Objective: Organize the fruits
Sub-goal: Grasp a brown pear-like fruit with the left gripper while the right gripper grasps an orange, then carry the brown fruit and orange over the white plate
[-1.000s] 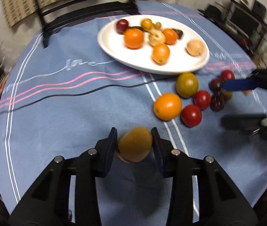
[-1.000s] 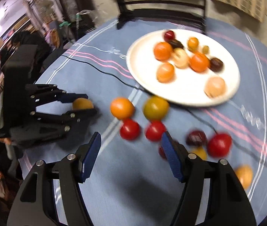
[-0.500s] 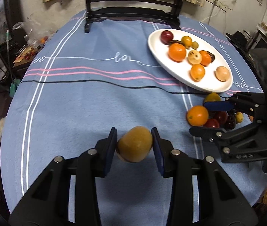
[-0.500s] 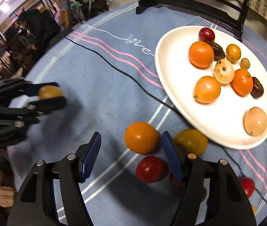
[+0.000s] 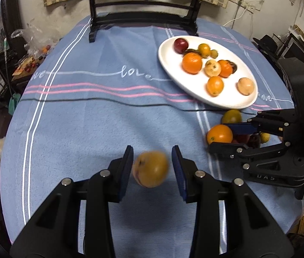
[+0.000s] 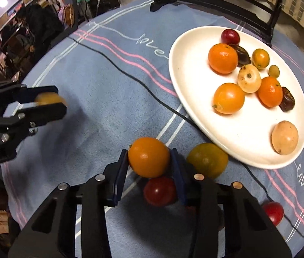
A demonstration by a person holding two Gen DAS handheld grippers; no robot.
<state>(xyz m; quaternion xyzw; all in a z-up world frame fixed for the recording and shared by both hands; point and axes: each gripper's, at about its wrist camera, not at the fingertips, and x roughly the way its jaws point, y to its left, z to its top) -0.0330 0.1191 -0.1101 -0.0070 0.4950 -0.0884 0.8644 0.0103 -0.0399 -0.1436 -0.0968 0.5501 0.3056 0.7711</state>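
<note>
Orange (image 6: 148, 160) sits on the cloth (image 6: 100, 116) between the right gripper (image 6: 149, 167) pads, which are closing on it now; a second ago those jaws were wide and short of the loose fruit, so the right side has gone from approach to grasp. Both pads look to be touching the orange's flanks, but it appears not yet lifted. A red tomato (image 6: 159, 191) lies just beneath it between the fingers, and a yellow-green fruit (image 6: 207, 160) touches the outside of the right-hand finger, so either could get nudged or pinched as the jaws finish. The left gripper (image 5: 152, 167) is clenched on a brown-yellow fruit (image 5: 151, 168), same grip as a second ago, now carried above the cloth with the view swung so the plate (image 5: 173, 79) sits up and to the right. The fruit is blurred and a thin gap shows at one pad, so the hold may be light. Plate already holds oranges, a plum, dates and pale fruits, with bare space at its near edge. More tomatoes (image 6: 273, 212) wait on the cloth. Likely next: both fruits go to the plate, several loose ones left after that.
</note>
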